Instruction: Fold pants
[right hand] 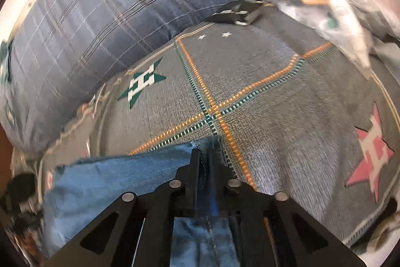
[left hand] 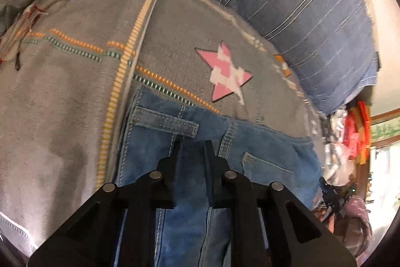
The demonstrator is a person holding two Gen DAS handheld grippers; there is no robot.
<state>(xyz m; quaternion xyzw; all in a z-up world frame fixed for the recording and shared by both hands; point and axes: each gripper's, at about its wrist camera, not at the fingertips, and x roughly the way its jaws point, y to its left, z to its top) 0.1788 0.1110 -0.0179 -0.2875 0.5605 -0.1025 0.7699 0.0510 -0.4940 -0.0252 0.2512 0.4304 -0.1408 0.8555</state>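
Pants (left hand: 160,149) flat on blanket (left hand: 62,104) | L claw (left hand: 192,149) clamped on waistband | R claw (right hand: 205,162) clamped on hem, blanket beyond bare

No legible words, brands or numbers anywhere. Grey blanket (right hand: 262,91) carries star patches only: pink star (left hand: 226,73) with white blocky pattern, green star (right hand: 142,83) with white H-like mark. Tube print in clutter blurred, unreadable.

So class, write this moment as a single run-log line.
left gripper: shut on blue denim pants | right gripper: shut on pants | surface: grey star-patterned blanket
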